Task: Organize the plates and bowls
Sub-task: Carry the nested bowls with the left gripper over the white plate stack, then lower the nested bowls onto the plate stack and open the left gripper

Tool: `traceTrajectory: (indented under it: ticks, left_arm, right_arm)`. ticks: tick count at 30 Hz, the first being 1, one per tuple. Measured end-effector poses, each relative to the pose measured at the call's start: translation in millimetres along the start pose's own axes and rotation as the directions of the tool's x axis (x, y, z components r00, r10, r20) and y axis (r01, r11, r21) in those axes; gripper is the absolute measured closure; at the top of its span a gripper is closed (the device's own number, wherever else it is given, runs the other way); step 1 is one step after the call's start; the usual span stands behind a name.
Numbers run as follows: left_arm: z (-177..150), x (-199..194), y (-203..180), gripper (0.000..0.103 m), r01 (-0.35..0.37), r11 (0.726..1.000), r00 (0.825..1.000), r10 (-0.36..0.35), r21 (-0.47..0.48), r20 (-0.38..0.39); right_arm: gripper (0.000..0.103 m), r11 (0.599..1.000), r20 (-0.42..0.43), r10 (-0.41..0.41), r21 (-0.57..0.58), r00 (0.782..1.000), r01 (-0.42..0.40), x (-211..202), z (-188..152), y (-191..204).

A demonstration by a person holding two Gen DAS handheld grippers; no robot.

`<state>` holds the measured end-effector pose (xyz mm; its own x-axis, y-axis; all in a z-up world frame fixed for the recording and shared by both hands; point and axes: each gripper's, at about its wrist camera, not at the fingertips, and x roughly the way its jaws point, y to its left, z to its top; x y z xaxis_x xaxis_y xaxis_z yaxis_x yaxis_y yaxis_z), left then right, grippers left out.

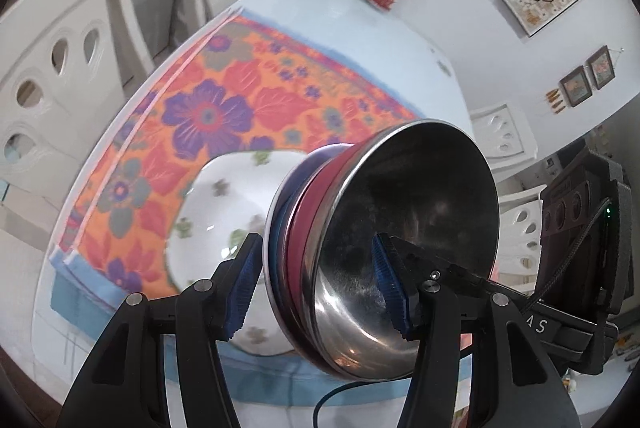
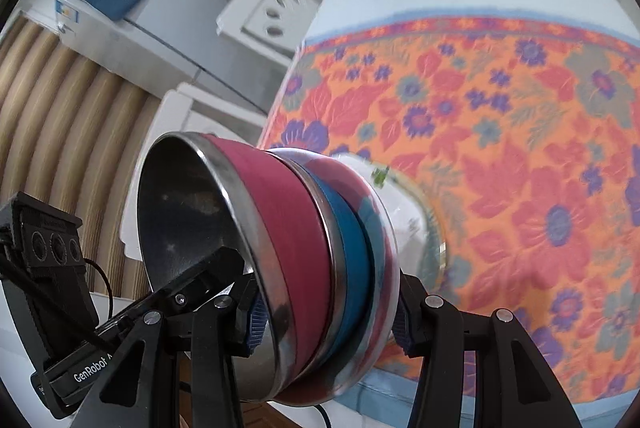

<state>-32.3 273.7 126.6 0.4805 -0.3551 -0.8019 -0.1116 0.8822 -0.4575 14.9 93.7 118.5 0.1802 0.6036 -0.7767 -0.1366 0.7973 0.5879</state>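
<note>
Both tongs, left [image 1: 316,292] and right [image 2: 328,312], clamp a nested bowl stack [image 1: 360,248] (steel inside, red and blue outside). It hangs tilted above the floral-clothed worktop [image 1: 248,75].

Bowl stack [image 1: 360,248]: nested steel bowls, maroon and blue bands, tipped on edge, clamped both sides.
Floral plate [image 1: 216,211]: white, behind stack.

glossy metal bowl [image 1: 404,228], matt woven floral cloth [image 1: 248,95].
</note>
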Motion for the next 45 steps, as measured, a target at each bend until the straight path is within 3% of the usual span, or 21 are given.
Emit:
traceTrajectory:
  ticks: [8, 16, 21, 25, 30, 38, 45]
  left_arm:
    - [-1.0, 33.0, 39.0, 0.051, 0.006, 1.000, 0.994, -0.007, -0.006, -0.109]
    - [7.8, 44.4, 46.9, 0.051, 0.041, 0.999, 0.989, -0.039, 0.007, -0.140]
    - [13.8, 42.5, 49.5, 0.051, 0.064, 0.998, 0.990, -0.062, 0.012, -0.125]
    - [20.5, 33.0, 49.2, 0.049, 0.042, 0.998, 0.996, -0.037, 0.055, -0.087]
    - [29.3, 20.8, 58.0, 0.049, 0.064, 0.997, 0.997, -0.062, 0.051, -0.054]
    - [34.1, -4.7, 50.4, 0.045, 0.081, 0.988, 0.997, -0.082, 0.133, -0.001]
    - [28.1, -23.0, 40.7, 0.035, 0.069, 0.977, 0.997, -0.076, 0.203, 0.025]
  right_arm:
    - [0.054, 0.995, -0.073, -0.066, 0.069, 0.995, 0.071, 44.6, -10.4, -4.2]
    - [0.054, 0.990, -0.051, -0.093, 0.099, 0.994, 0.097, 51.2, 0.8, -7.5]
    - [0.054, 0.989, -0.018, -0.074, 0.127, 0.997, 0.076, 43.4, 10.0, -13.6]
    - [0.052, 0.986, -0.009, -0.103, 0.131, 0.995, 0.104, 36.2, 11.8, -16.7]
    - [0.052, 0.983, -0.006, -0.151, 0.102, 0.988, 0.151, 25.7, 8.5, -10.2]
    - [0.045, 0.973, 0.124, -0.230, 0.014, 0.965, 0.230, -7.4, -1.4, 21.6]
    - [0.045, 0.929, 0.226, -0.356, -0.016, 0.907, 0.369, -30.9, -27.9, 45.6]
